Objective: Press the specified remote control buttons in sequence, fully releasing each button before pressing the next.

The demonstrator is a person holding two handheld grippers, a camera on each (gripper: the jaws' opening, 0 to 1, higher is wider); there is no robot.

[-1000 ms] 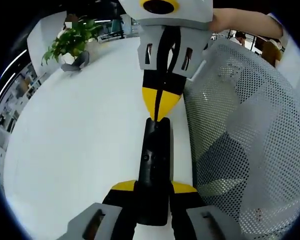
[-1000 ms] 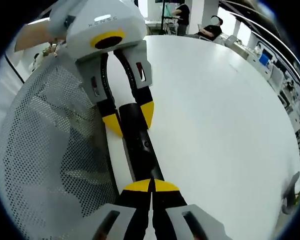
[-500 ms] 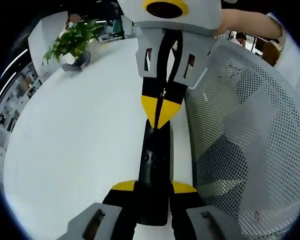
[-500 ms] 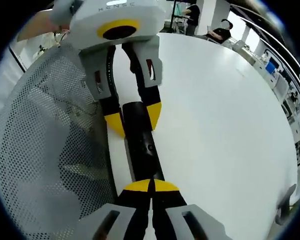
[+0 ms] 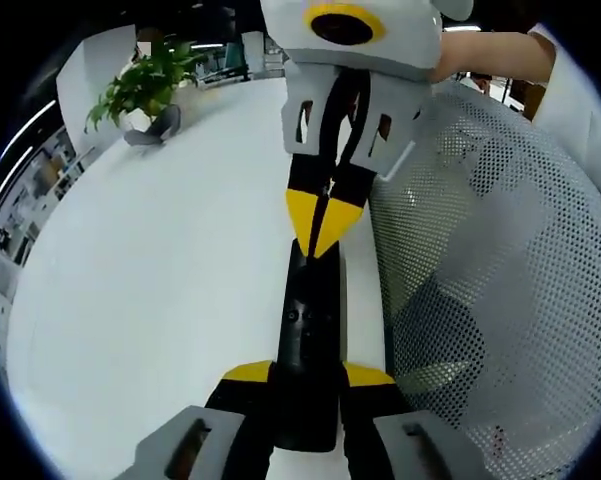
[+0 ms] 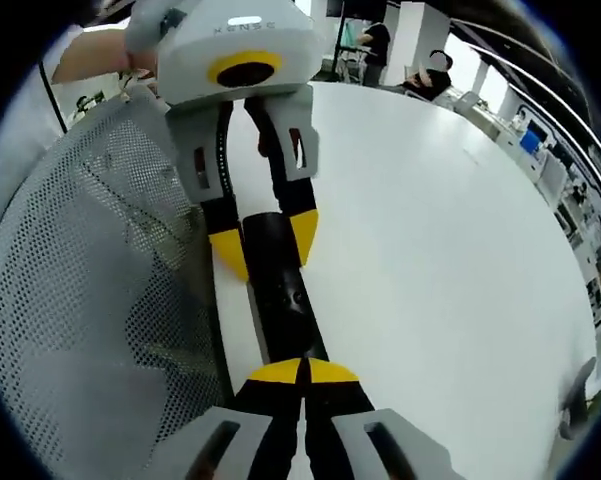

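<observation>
Your left gripper (image 5: 305, 385) has its yellow-tipped fingers clamped on the near end of the remote control (image 5: 308, 320), one finger on each long side, and the slim black bar runs straight out from them over the white worktop (image 5: 160, 290), beside the mesh chair back (image 5: 490, 300). Whether the far end rests on the worktop or is held just above it cannot be told. Your right gripper (image 5: 323, 215) comes in from the opposite end with its fingers closed together into a single yellow point, and that point sits on or just over the top face of the remote, near its far end; the pictures do not settle whether it is pressing or only touching. In the right gripper view the same closed tip (image 6: 302, 372) meets the remote control (image 6: 278, 290) from your side, with the left gripper (image 6: 263, 240) straddling it further out. Judge the remote as light, rigid and smooth-sided: it will not flex, but it can pivot or slide in a grip taken at one end when you push down on the other. So keep the left hold firm and on the plain side edges, clear of the button face, and press straight down with the closed tip rather than at a slant. Lift the tip clear before the next button, and keep the remote out in front of the chair.
</observation>
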